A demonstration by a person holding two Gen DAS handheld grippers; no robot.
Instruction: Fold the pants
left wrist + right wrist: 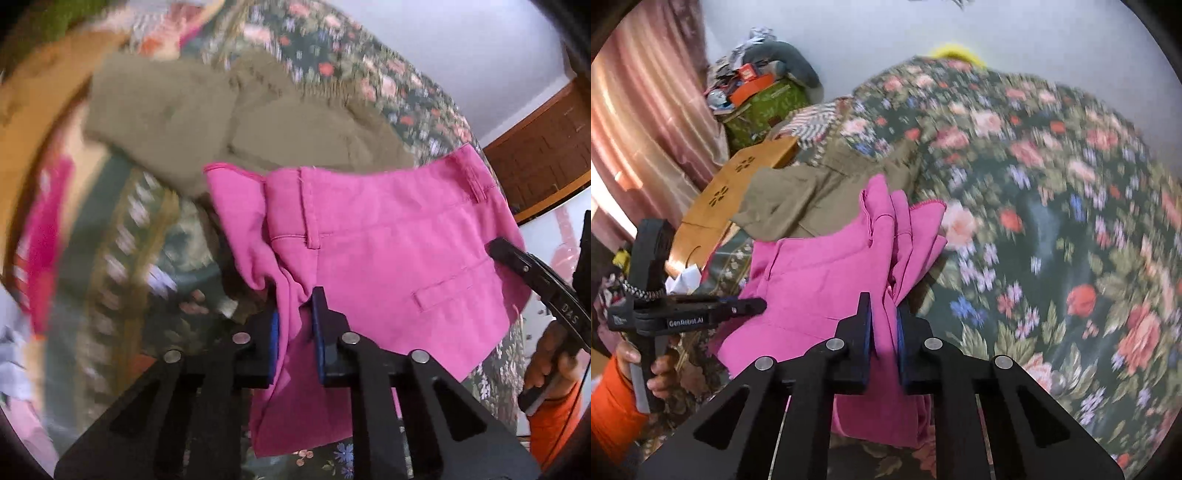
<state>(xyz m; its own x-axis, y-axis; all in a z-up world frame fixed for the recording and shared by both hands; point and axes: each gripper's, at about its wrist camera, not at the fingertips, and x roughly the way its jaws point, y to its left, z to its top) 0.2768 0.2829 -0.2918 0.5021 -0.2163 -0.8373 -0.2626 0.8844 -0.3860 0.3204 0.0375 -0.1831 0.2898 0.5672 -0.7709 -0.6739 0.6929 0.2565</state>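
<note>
The pink pants (388, 236) hang in the middle of both wrist views, lifted above a bed covered by a dark floral bedspread (1052, 221). In the left wrist view their waistband, with a belt loop and a welt pocket, stretches from the centre toward the right of the frame; in the right wrist view the same cloth fills the centre and lower left, bunched into folds at its upper right.

The left hand-held gripper (295, 325) sits at the bottom centre of its own view, its jaws closed almost together on a gathered fold of the pants, the blue pads pressing the fabric from both sides. The right hand-held gripper (884, 332) is likewise nearly closed, pinching a bunched edge of the pants between its pads at the bottom centre of its view. Each gripper also shows at the edge of the other's view, its tip against the pink cloth, held by a hand (646, 365) with an orange sleeve (613, 406).

Behind the pants, toward the upper left, an olive-brown garment (221, 122) lies spread on the bedspread. Further upper left in the right wrist view stand a small wooden table (738, 184) with flower-shaped cut-outs, a pile of clutter (757, 88) and a pink curtain (646, 110). The background is motion-blurred.
</note>
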